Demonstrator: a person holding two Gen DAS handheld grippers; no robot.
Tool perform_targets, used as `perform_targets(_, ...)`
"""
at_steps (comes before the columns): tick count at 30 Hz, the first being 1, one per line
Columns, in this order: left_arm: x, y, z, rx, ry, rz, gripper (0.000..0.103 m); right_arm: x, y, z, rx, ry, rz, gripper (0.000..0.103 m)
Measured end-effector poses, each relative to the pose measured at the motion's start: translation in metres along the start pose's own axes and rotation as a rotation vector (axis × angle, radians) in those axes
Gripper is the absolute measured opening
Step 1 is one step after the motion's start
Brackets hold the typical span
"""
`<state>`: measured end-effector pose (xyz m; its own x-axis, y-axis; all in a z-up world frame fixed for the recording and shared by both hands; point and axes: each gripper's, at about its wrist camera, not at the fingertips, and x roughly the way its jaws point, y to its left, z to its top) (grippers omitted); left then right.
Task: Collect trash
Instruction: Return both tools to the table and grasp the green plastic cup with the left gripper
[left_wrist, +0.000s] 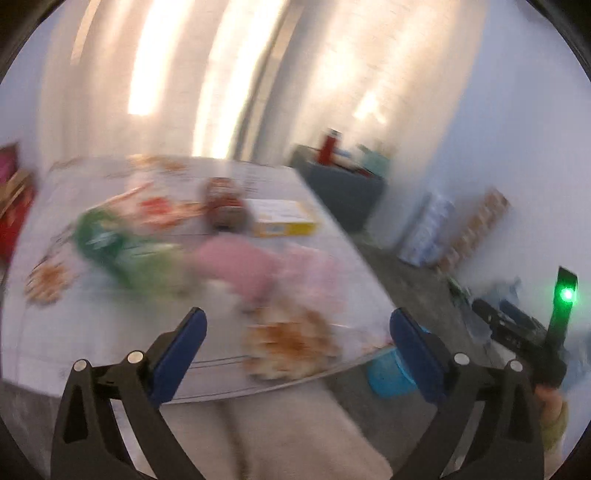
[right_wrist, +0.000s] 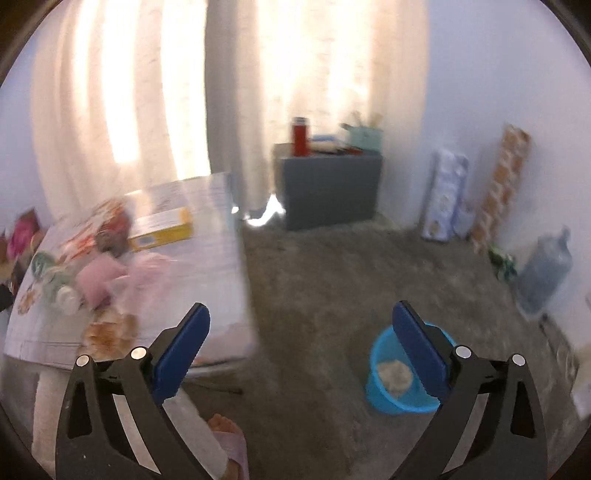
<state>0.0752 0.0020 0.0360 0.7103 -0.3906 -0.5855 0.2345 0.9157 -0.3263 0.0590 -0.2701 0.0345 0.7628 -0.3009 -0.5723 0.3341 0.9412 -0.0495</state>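
Nearest the left wrist camera, the left gripper has its blue fingers wide apart with nothing between them, poised over the near edge of the table. The right gripper is likewise spread and empty, held over the carpeted floor beside the table, with the blue bin just beyond its right finger. That bin already holds a pale crumpled lump, probably paper.

The trash lies on the table, heavily blurred: a crumpled brown-and-white wrapper closest to the left gripper, then a pink bundle and a green packet behind it, then a dark jar beside a yellow box. Exact contacts among them cannot be told.

The step in hand looks like reaching for the nearest wrapper. It would go best by straddling the crumpled mass, closing on its bulk rather than a loose edge, and lifting clear before swinging toward the bin
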Motion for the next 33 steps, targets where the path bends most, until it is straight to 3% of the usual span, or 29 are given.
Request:
perform_targets(5, -0.019, 0.073, -0.002, -0.18, -0.061, 0.081, 0.097, 0.01, 0.066, 0.007, -0.059, 0.02, 0.121, 0.095)
perform_targets(8, -0.016, 0.099, 0.002, -0.253, -0.074, 0.114, 0.097, 0.014, 0.101, 0.003, -0.077, 0.062, 0.225, 0.095)
perform_targets(11, -0.005, 0.12, 0.01, -0.289, -0.081, 0.137, 0.097, 0.017, 0.128, -0.004, -0.121, 0.087, 0.265, 0.095)
perform_targets(15, 0.023, 0.146, 0.023, -0.357, -0.062, 0.143, 0.097, 0.016, 0.151, -0.005, -0.182, 0.09, 0.25, 0.095)
perform_targets(18, 0.056, 0.169, 0.031, -0.474, 0.013, 0.142, 0.097, 0.02, 0.16, -0.003, -0.19, 0.092, 0.232, 0.095)
perform_targets(24, 0.09, 0.194, 0.039, -0.63, 0.021, 0.193, 0.097, 0.031, 0.156, -0.004, -0.177, 0.129, 0.208, 0.095)
perform_targets(30, 0.112, 0.194, 0.043, -0.662, 0.039, 0.219, 0.096, 0.04, 0.154, -0.008, -0.16, 0.16, 0.21, 0.095)
perform_targets(33, 0.116, 0.186, 0.044, -0.612, 0.029, 0.282, 0.092, 0.039, 0.153, -0.007, -0.157, 0.154, 0.205, 0.095)
